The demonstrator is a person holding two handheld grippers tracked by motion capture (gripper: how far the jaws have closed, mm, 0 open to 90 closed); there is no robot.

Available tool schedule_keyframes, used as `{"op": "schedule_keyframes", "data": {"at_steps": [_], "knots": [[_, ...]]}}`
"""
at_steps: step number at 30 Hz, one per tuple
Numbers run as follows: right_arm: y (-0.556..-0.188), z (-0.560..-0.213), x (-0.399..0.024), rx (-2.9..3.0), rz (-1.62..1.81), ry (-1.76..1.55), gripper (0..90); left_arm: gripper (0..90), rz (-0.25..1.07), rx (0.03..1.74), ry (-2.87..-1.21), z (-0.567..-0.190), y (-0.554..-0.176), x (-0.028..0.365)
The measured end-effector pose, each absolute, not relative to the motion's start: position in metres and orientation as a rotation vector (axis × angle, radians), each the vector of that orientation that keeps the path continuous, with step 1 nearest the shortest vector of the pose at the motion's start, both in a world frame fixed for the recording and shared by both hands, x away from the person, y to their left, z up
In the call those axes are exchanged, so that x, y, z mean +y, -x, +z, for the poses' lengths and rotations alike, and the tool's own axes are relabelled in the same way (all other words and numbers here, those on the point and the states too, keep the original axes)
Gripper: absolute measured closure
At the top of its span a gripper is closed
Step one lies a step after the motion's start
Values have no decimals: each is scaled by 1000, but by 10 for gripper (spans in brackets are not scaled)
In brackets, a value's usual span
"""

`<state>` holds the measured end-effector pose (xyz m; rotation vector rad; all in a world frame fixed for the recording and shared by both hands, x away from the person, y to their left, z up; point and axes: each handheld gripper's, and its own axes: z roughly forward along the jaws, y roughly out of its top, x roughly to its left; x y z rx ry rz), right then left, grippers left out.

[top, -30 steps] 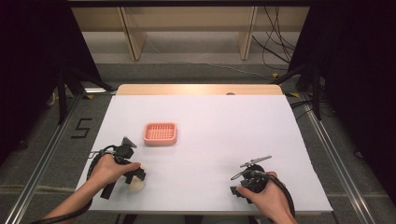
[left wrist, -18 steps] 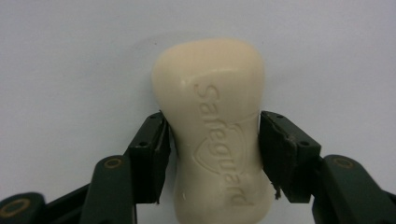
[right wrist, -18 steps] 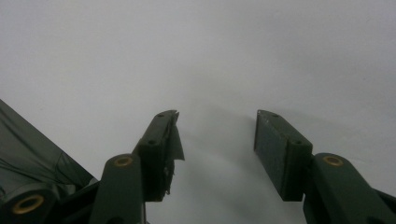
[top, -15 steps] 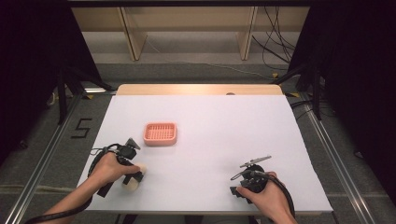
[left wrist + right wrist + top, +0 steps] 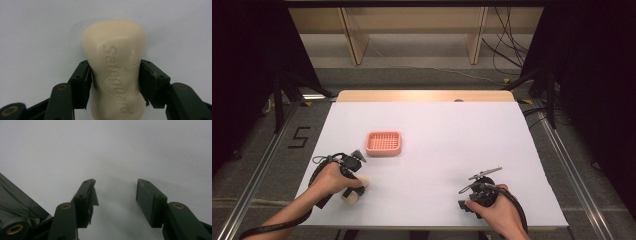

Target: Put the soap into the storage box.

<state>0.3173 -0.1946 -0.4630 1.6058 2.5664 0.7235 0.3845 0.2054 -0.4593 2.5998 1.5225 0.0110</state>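
Soap (image 5: 113, 67) lengthwise between jaws, seemingly gripped.

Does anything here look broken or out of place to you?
One small thing: on the right tool, the lining of one pad looks torn and peels off its edge. Otherwise all seems orderly: the soap bar sits gripped in the left tool, and the pink tray lies flat on the table.

Changes logged from my remote station: left gripper (image 5: 353, 186), with left hand (image 5: 332, 176), is drifting slightly toward the table's (image 5: 452, 130) near edge and a touch leftward, carrying the cream soap bar (image 5: 115, 65) along between its jaws. The soap bar is sitting marginally closer to the edge than a second ago; I am judging this from the high view, where it is small, so the shift may be slighter still.
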Motion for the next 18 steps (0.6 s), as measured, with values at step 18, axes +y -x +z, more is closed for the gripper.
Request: {"op": "schedule_keyframes", "data": {"at_steps": [18], "knots": [[-317,-464,-193,2556,717,-1617,491,491,10,1343,-2730,-461,-385,207]]}}
